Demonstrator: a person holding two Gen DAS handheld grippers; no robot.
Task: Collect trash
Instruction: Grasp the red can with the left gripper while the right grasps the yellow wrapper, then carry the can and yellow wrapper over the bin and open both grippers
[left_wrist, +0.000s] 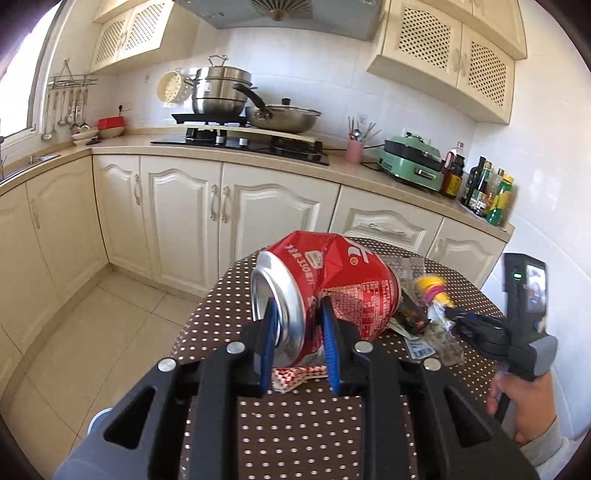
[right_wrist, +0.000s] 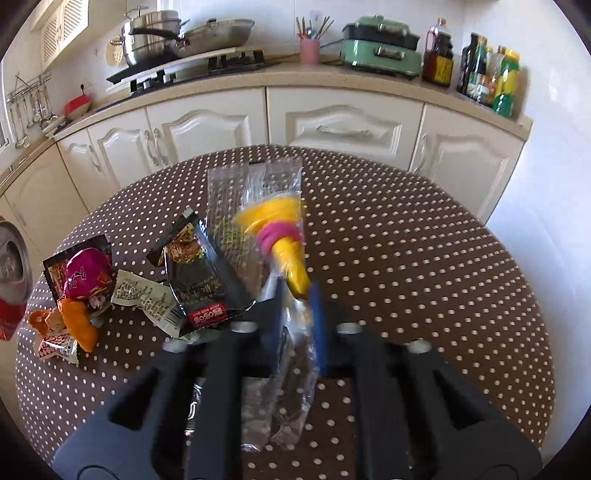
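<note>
the left gripper (left_wrist: 297, 325) clamped a crushed red soda can (left_wrist: 325, 284) above the polka-dot table's (right_wrist: 424, 258) left edge, while the right gripper (right_wrist: 297, 314) pinched a clear wrapper (right_wrist: 291, 354) with a yellow-pink toy (right_wrist: 282, 236) near its middle.

1. Both views are brightly lit by daylight; in the left wrist view it enters from the overexposed window (left_wrist: 18, 74) at the left edge.
2. Glare is recorded on the steel steamer pot (left_wrist: 221, 90) and on the rim of the crushed red can (left_wrist: 321, 291).
3. Sunlit patches and soft shadows are seen across the polka-dot tablecloth (right_wrist: 424, 258).
4. Strong fisheye distortion is noted: the countertop (right_wrist: 332, 79) is bowed, and the corners are vignetted black.
5. Motion blur is observed on the yellow and pink wrapper (right_wrist: 284, 240) and the bottles (right_wrist: 498, 77); the near gripper bodies are soft.
</note>
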